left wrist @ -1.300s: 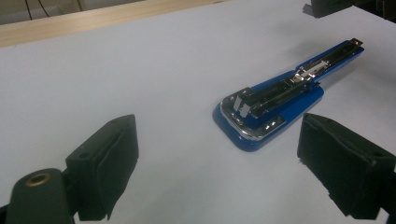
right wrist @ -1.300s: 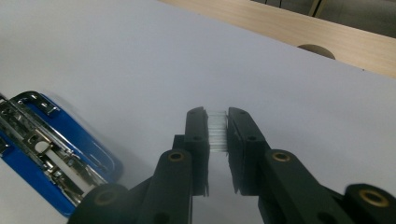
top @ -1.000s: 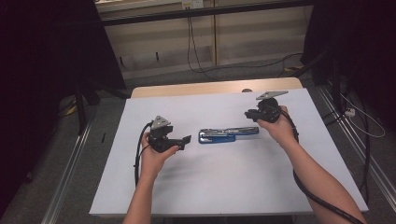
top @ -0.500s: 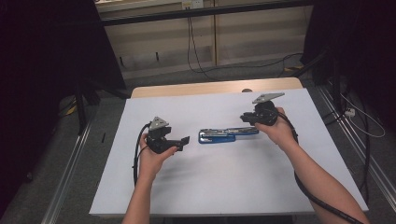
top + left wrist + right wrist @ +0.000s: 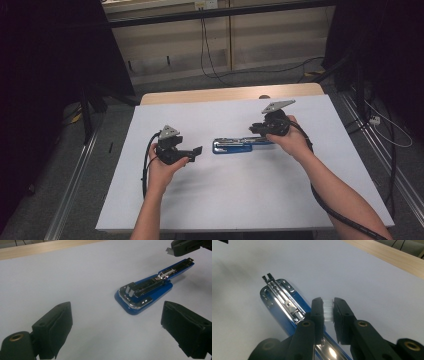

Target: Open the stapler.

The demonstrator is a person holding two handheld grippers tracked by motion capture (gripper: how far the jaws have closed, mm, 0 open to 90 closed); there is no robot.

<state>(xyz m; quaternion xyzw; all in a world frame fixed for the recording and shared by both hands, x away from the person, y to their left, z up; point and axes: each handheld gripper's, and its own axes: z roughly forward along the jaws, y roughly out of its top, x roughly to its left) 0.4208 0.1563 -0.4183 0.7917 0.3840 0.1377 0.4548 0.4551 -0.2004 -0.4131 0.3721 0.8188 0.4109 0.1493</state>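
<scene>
Clamped between the narrow-set jaws of the right gripper (image 5: 328, 302): a short staple strip (image 5: 328, 311), pale, finely ridged, metallic, pinched on its two flat sides. Compared with a second ago, shifted a little leftward along the stapler (image 5: 284, 300), now hanging above the rear half of its rail (image 5: 287, 305) instead of off past the end. Judged from that: lining up to load the strip, not yet seated, with a lowering into the channel and a release to come.

Just below the pads, lying flat on the table and folded fully open: glossy blue plastic base, long and round-ended, with a bright chrome rail down the middle, a small white pusher block partway along, and a forked steel tip at the far end. Hard, slick surfaces, likely to skate on the cover if pushed sideways.

Further left, held low and unmoved over the same second: the left gripper (image 5: 197, 150), jaws spread wide with nothing between the matte black rubbery pads, aimed at the stapler's rounded head and near it but apart. Probably waiting to steady the base.

Under everything, a smooth matte white sheet (image 5: 225, 200), with a strip of light wooden table edge (image 5: 225, 95) bare at the far side.
</scene>
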